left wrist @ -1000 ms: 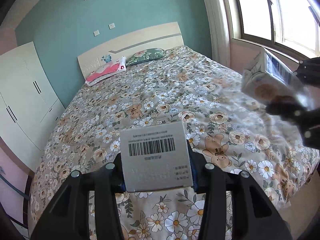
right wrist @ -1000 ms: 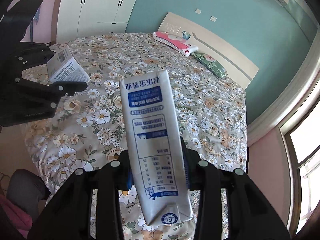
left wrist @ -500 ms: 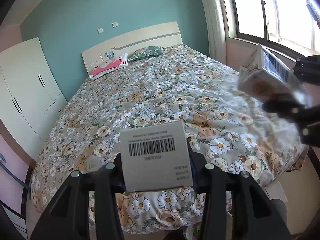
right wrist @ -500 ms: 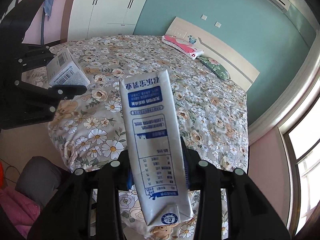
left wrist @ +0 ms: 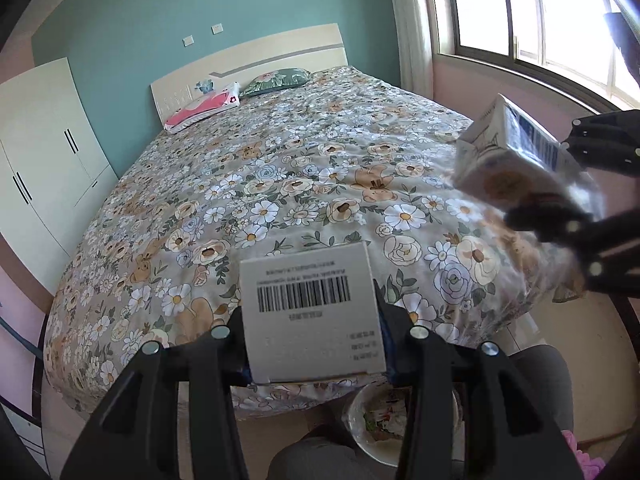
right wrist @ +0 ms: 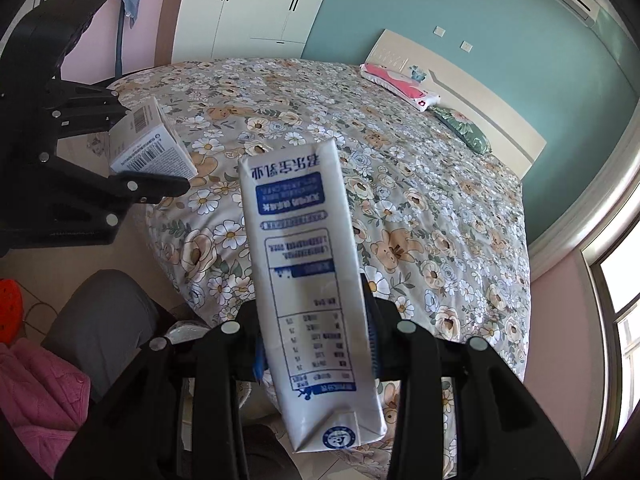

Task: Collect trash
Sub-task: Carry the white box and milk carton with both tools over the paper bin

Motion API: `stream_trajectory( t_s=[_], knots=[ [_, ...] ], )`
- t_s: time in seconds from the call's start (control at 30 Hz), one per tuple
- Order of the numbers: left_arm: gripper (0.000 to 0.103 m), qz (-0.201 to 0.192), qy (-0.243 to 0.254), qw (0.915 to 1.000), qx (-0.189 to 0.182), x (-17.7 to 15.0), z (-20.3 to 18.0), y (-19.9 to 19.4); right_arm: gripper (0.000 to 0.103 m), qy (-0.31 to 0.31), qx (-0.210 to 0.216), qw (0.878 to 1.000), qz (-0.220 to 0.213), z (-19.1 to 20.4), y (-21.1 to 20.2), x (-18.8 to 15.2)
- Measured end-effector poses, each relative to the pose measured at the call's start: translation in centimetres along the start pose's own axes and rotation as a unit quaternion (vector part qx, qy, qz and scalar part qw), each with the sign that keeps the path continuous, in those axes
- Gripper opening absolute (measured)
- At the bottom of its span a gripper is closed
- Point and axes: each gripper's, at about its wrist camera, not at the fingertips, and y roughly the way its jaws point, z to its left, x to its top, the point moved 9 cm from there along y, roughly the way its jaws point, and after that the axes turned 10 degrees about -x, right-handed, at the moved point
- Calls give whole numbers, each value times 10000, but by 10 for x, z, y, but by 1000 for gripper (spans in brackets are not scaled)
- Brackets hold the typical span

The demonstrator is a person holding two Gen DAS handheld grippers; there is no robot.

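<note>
Bedroom, floral-quilted bed (left wrist: 280, 184) beyond. Left gripper (left wrist: 314, 340) clamps grey barcoded cardboard box (left wrist: 312, 308); only its view shows, perhaps, white trash bin (left wrist: 380, 428) below. Right gripper (right wrist: 316, 344) clamps tall white-blue milk carton (right wrist: 308, 288).

Floral-quilted bed (left wrist: 280, 184) holds 2 pillows, pink (left wrist: 202, 107) and green (left wrist: 276, 79); white wardrobe (left wrist: 44, 152) stands beside it.

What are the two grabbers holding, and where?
The left gripper pinches a box by its sides. The right gripper pinches a carton by its sides, near one end.
</note>
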Motion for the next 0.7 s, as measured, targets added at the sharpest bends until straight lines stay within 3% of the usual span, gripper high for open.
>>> stream_trajectory(
  t_s=[0.7],
  knots=[
    [47,618,-135,9976,-283,-92,-11,62,38,125,306,9989,320,43,36,-74]
  ],
)
